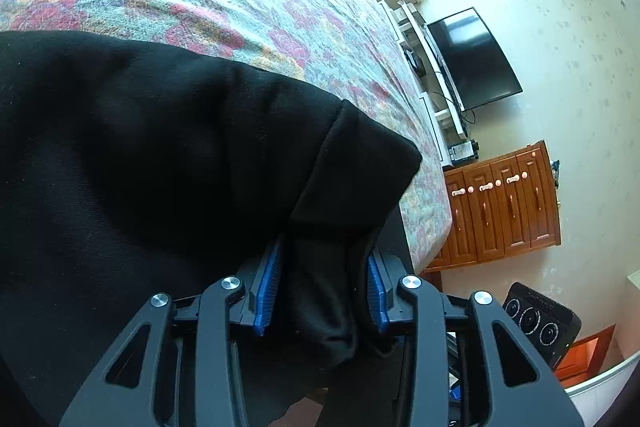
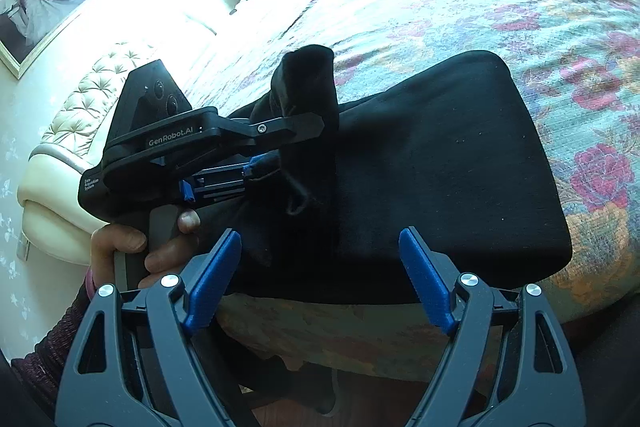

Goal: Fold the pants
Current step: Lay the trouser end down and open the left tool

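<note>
- On the flowered bedspread (image 2: 540, 39) we see the black pants (image 2: 432, 163) lying folded into a thick rectangular slab, its near edge along the side of the bed.
- In the right wrist view the pants fill the centre, and one bunched end rises at about 11 o'clock from the slab's middle.
- Our left gripper (image 2: 280, 147) comes in from 9 o'clock in that view, and its dark fingers are closed on that raised bunch of cloth.
- In the left wrist view the same grip shows up close: the left gripper (image 1: 324, 291) has black fabric pressed between its blue pads (image 1: 267, 291), with a fold hanging down toward 6 o'clock.
- The hand (image 2: 132, 251) holding the left gripper's handle sits at 8 o'clock in the right wrist view, in a dark red knit sleeve.
- Our right gripper (image 2: 320, 283) hovers at 6 o'clock just before the slab's near edge; its jaws are spread wide, with nothing between the blue pads (image 2: 212, 283).
- A padded cream headboard (image 2: 72, 131) stands at 9 o'clock in the right wrist view, and a framed photograph (image 2: 32, 7) hangs at 10 o'clock.
- In the left wrist view a dark television (image 1: 476, 59) appears at 2 o'clock, and a wooden cabinet (image 1: 504, 203) at 3 to 4 o'clock beyond the bed's corner.
</note>
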Action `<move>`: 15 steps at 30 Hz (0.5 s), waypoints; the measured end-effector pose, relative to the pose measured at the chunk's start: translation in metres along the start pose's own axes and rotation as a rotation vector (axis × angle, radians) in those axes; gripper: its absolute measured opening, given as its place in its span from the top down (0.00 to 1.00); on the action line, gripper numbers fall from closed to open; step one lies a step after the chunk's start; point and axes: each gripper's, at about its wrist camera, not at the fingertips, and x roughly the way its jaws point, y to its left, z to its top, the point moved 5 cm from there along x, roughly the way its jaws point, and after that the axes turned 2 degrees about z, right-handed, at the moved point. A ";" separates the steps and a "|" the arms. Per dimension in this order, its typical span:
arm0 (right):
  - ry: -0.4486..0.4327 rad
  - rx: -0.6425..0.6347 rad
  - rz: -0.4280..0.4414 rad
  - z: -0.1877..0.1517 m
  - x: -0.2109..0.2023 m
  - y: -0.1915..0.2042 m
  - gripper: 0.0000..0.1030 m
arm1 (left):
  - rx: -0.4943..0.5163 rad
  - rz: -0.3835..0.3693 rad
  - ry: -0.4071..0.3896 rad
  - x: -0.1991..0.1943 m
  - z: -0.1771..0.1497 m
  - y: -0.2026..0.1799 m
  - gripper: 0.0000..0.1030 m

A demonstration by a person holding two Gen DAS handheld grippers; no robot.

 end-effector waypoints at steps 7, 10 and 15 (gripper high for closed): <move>-0.041 0.025 -0.010 0.022 -0.015 -0.007 0.21 | -0.012 -0.067 -0.024 -0.028 -0.015 0.000 0.57; -0.053 0.053 0.006 0.037 -0.012 -0.014 0.21 | -0.020 -0.067 -0.108 -0.057 -0.021 0.005 0.40; -0.005 0.098 0.025 0.055 0.014 -0.030 0.21 | -0.012 0.062 -0.236 -0.119 -0.028 0.040 0.30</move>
